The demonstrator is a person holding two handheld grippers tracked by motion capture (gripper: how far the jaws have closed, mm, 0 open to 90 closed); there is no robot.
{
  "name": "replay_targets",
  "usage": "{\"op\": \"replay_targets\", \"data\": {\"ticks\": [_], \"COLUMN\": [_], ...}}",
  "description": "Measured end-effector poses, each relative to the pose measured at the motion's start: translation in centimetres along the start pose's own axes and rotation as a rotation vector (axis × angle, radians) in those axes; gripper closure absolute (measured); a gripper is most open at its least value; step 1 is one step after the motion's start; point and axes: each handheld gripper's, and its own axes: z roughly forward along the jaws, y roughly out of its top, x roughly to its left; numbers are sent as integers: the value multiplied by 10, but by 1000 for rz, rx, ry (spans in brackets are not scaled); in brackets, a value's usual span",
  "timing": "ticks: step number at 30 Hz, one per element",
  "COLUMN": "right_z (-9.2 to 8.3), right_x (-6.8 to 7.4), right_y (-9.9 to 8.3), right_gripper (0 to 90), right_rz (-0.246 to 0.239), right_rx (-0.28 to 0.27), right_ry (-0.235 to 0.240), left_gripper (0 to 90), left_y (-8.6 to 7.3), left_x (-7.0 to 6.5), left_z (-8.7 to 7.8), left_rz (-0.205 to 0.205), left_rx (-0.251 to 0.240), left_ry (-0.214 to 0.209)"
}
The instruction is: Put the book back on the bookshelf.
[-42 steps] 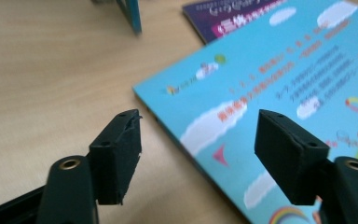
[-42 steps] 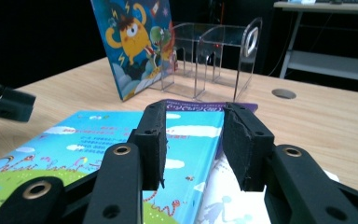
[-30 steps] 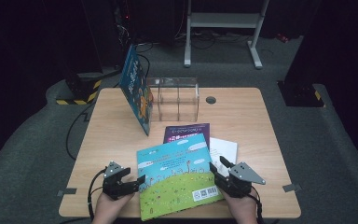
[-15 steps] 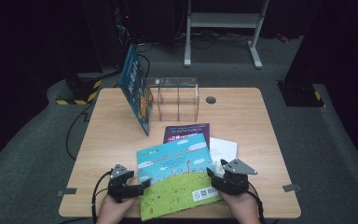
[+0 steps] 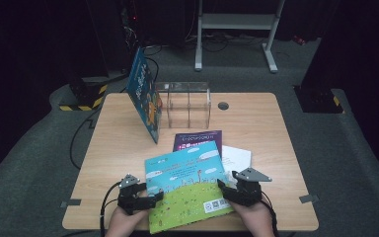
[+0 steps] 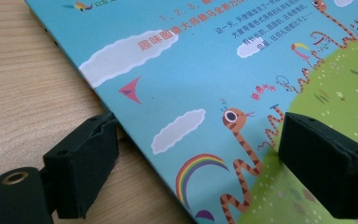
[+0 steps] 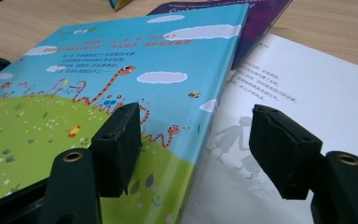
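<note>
Four books on the table (image 5: 256, 123). The picture book (image 5: 187, 180), with Chinese text and a barcode, lies between the released left gripper (image 5: 154, 198) and right gripper (image 5: 223, 188), whose jaws just opened.

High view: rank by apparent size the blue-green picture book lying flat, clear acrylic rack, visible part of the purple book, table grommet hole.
1. blue-green picture book, nearest the camera
2. clear acrylic rack
3. purple book, partly covered
4. grommet hole
</note>
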Motion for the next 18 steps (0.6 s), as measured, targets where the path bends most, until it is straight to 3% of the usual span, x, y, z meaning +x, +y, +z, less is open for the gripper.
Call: {"op": "replay_targets", "data": {"ticks": [11,13,18], "right_z": [-2,-6,-9], "right_x": [3,0,-8], "right_y": [-2,-1,-2], "right_gripper": [343,348,332], "right_rz": [-5,-3,39], "right_rx": [13,5,-4], "right_ry": [26,13,16], "left_gripper": [112,112,115], "left_y": [9,13,23], "left_x": [1,2,2], "left_z": [9,13,24], "left_rz": [5,9,31], "left_rx": [7,12,20], "left_ry": [1,2,-1]}}
